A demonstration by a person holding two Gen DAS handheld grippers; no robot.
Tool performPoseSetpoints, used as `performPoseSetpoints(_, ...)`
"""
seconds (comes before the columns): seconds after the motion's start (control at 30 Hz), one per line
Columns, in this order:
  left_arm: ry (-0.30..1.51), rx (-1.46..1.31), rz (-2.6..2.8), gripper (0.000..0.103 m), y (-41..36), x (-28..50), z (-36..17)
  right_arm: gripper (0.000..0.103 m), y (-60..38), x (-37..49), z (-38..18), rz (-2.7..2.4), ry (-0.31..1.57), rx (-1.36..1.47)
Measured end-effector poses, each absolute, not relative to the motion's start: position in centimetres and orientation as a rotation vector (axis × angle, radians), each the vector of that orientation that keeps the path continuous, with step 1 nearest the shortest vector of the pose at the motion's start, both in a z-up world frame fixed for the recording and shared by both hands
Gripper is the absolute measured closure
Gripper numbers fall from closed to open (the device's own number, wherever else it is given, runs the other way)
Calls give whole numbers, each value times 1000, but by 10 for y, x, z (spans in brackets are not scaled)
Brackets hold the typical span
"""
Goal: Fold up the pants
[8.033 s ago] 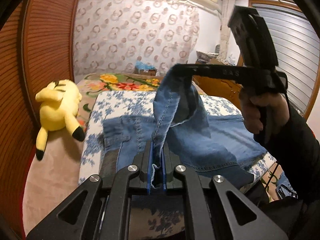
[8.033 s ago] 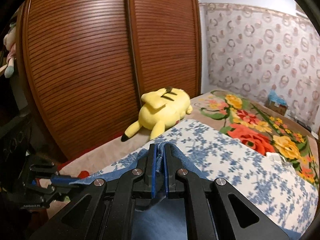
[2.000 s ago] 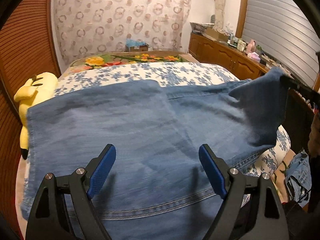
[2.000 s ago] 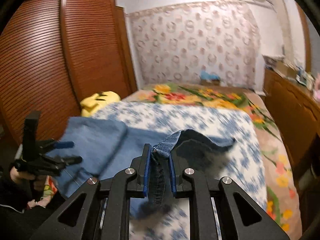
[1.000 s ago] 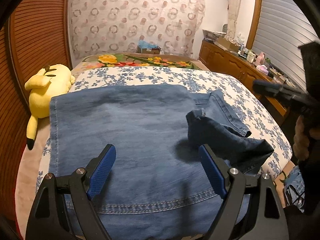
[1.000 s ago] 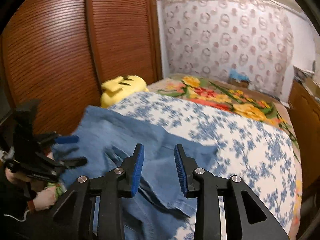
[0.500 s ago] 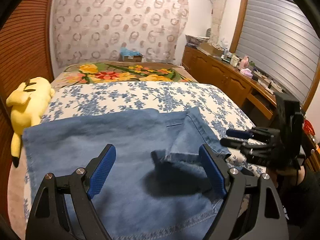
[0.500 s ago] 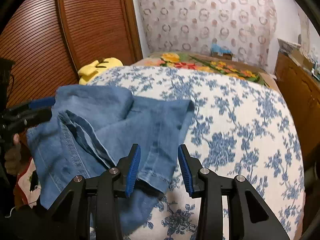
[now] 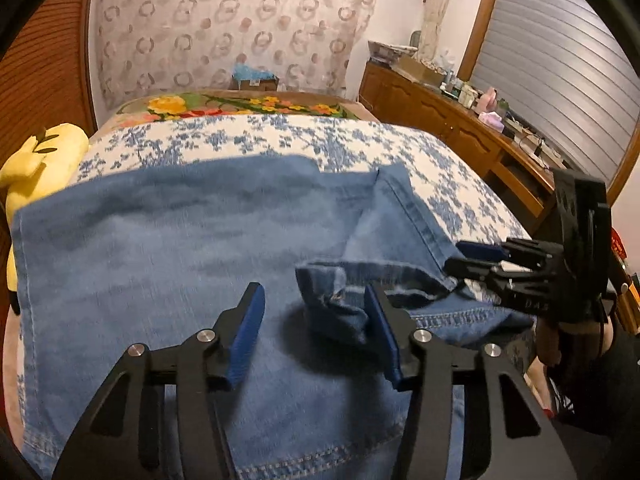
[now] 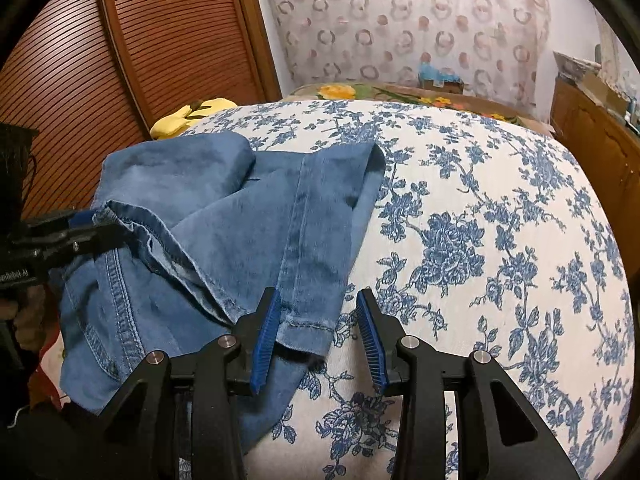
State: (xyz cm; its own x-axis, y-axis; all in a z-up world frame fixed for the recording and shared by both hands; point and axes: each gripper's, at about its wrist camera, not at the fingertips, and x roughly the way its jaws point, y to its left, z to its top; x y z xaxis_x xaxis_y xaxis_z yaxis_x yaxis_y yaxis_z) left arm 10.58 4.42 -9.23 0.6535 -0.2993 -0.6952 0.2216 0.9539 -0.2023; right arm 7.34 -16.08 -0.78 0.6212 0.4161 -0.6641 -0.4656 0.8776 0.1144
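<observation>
Blue denim pants (image 9: 168,248) lie partly folded on a bed (image 10: 500,208) with a blue-flowered cover.

Taking the pants as the landmark: the bed carries them near its foot end, its flowered cover bare beyond and to the right of them. A yellow plush toy (image 9: 36,156) lies just past their far left corner. One leg end is doubled back on top, with a rumpled hem. The left tongs (image 9: 316,320) hover over that rumpled hem, their jaws closing, the cloth between them but not pinched. The right tongs (image 10: 316,336) stand at the leg's hemmed corner, partly apart and holding nothing, the left pad (image 10: 266,336) at the cloth's edge.
</observation>
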Motion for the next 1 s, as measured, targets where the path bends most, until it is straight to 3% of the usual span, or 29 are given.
performPoseSetpoints(0.43, 792, -98, -335, 78, 39, 103, -92, 63, -159, 70, -12, 564, 745, -56)
performPoseSetpoints(0.57, 761, -86, -335, 87, 36, 96, -83, 86, -159, 67, -9, 574, 726, -48)
performPoseSetpoints(0.63, 739, -75, -339, 87, 33, 91, -76, 91, -162, 65, -4, 583, 709, -29)
performPoseSetpoints(1.0, 605, -53, -381, 88, 24, 65, -24, 98, -175, 49, 45, 616, 550, -8)
